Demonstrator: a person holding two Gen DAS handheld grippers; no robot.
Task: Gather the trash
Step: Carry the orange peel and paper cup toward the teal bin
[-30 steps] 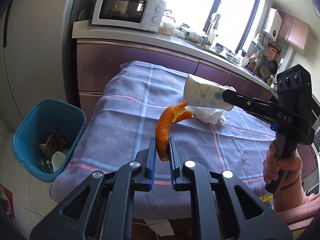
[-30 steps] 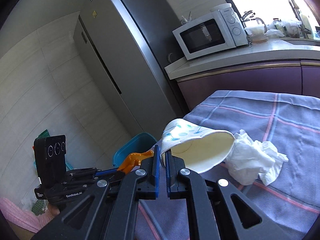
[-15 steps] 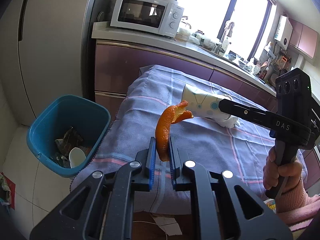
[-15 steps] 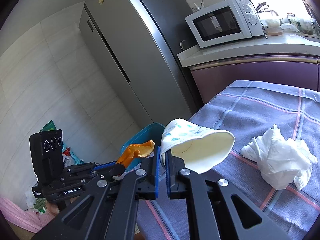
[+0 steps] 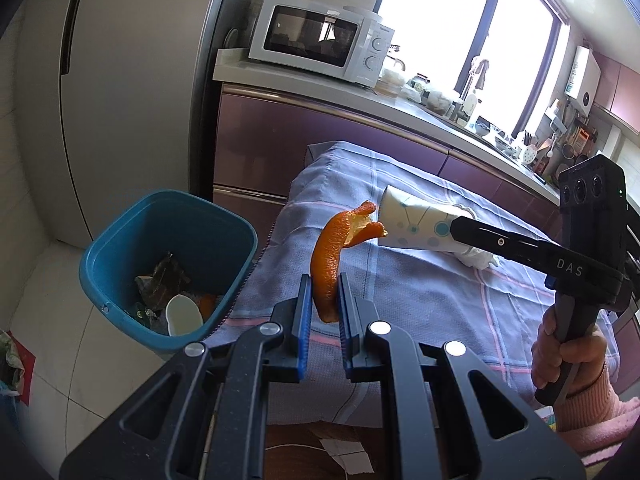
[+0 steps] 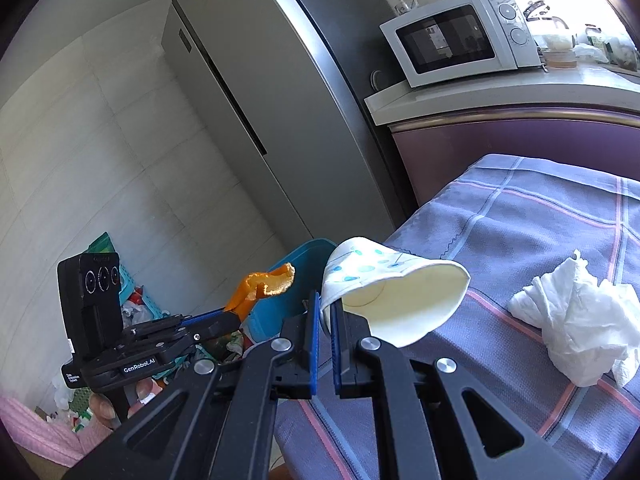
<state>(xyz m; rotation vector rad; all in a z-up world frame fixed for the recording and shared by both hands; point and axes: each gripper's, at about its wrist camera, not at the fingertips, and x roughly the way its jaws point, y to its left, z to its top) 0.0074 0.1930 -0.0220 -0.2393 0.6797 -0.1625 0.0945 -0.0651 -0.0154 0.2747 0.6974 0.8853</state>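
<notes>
- The left gripper (image 5: 322, 300) pinches an orange peel (image 5: 336, 256) beside the blue trash bin (image 5: 120, 240).
- The right gripper (image 6: 325, 316) is clamped on the rim of a paper cup (image 6: 396, 296) – above the checked tablecloth (image 6: 540, 216).

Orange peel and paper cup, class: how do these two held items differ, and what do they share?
The orange peel is orange, a curled strip; the paper cup is white with blue dots, a hollow cone. The peel stands upright in the left tool; the cup lies sideways, pinched by its rim in the right tool. Both are held above the table.
</notes>
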